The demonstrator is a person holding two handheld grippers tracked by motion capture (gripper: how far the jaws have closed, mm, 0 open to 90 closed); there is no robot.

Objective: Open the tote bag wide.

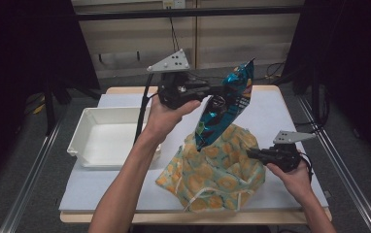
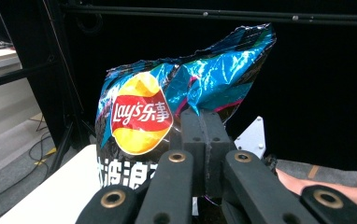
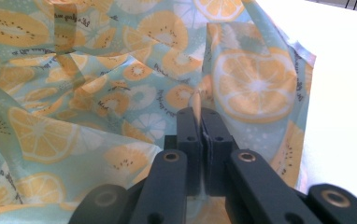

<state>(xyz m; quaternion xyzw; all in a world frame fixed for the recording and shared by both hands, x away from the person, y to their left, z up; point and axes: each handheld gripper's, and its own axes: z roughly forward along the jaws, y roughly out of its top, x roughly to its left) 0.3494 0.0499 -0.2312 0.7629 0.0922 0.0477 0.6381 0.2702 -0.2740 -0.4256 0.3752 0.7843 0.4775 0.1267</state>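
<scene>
Midway: chip bag coming out of the fruit-print bag.
Left gripper point(image 1: 227, 91), upper centre, is clamped on the blue chip bag point(image 1: 225, 104) reading "Lay's", holding it above the table; right gripper point(image 1: 251, 154), lower right, pinches the orange-slice bag point(image 1: 217, 177) to keep it down beside the white tray point(image 1: 103, 138).
</scene>
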